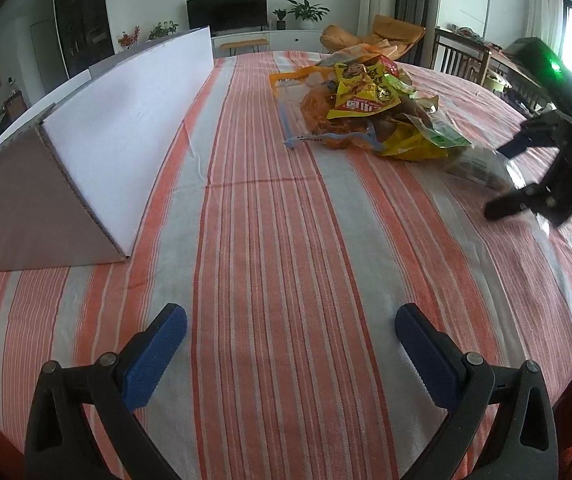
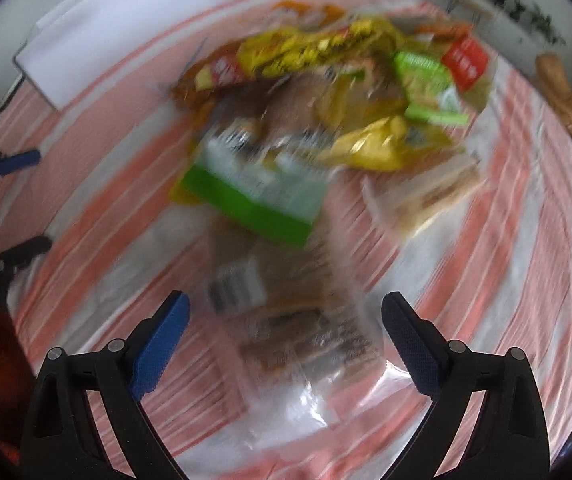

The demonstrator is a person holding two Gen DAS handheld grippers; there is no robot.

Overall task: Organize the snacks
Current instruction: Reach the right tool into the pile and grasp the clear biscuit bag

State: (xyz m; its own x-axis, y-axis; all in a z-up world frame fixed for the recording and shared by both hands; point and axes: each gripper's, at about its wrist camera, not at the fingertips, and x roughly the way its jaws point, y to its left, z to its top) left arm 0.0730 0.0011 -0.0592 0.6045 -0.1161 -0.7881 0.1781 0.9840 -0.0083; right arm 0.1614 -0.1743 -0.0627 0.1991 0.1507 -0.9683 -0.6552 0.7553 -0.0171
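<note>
A pile of snack packets lies on the striped tablecloth, right of a white cardboard box. My left gripper hovers open over bare cloth, well short of the pile. In the left wrist view my right gripper stands open at the pile's near right edge, over a clear packet. The right wrist view is motion-blurred: my right gripper is open just above a clear packet with a barcode, with green and yellow packets beyond it. Nothing is held.
The white box lies on its side along the table's left, its open flap toward me. Wooden chairs stand behind the table's far right. The left gripper shows at the left edge of the right wrist view.
</note>
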